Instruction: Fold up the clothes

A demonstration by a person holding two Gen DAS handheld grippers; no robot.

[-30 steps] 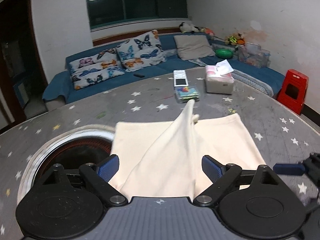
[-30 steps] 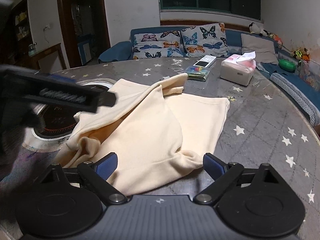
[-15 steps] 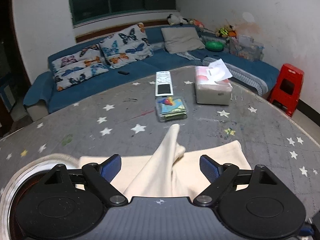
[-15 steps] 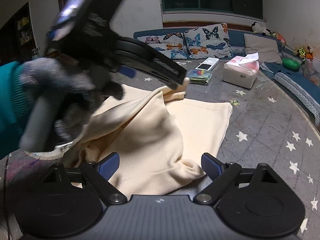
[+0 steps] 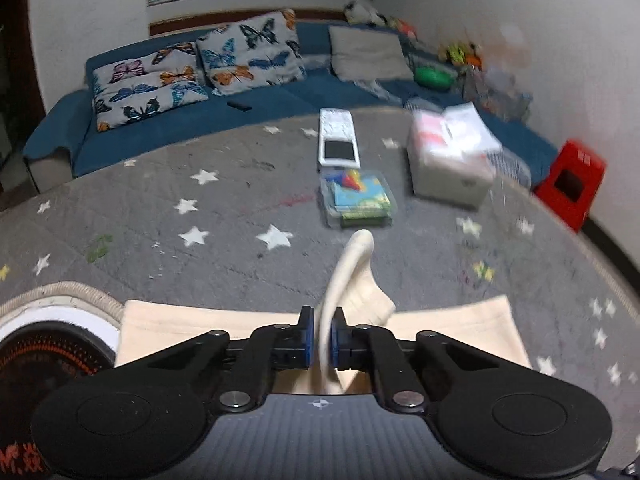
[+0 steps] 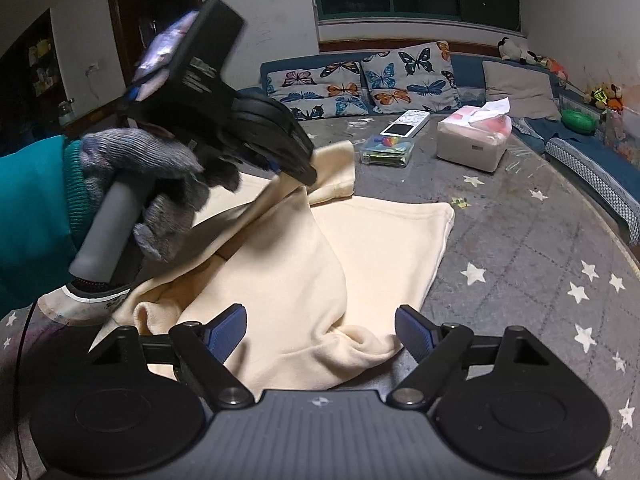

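A cream garment (image 6: 352, 248) lies partly folded on the grey star-patterned table (image 6: 520, 248). In the left wrist view my left gripper (image 5: 323, 338) is shut on a raised ridge of the cream garment (image 5: 348, 276), the cloth pinched between its blue pads. The right wrist view shows that left gripper (image 6: 308, 172), held by a gloved hand (image 6: 160, 184), gripping the garment's far fold. My right gripper (image 6: 320, 330) hovers over the garment's near bunched edge; its jaws are closing, the cloth lies between them and the pads stand apart from it.
A clear box of colourful items (image 5: 358, 200), a white remote (image 5: 338, 142) and a tissue box (image 5: 452, 160) stand at the table's far side. A round induction plate (image 5: 44, 352) sits at the left. A blue sofa (image 5: 168, 120) and a red stool (image 5: 570, 182) lie beyond.
My left gripper moved forward over the garment and shut on its raised fold. The right gripper stayed in place and its jaws narrowed slightly.
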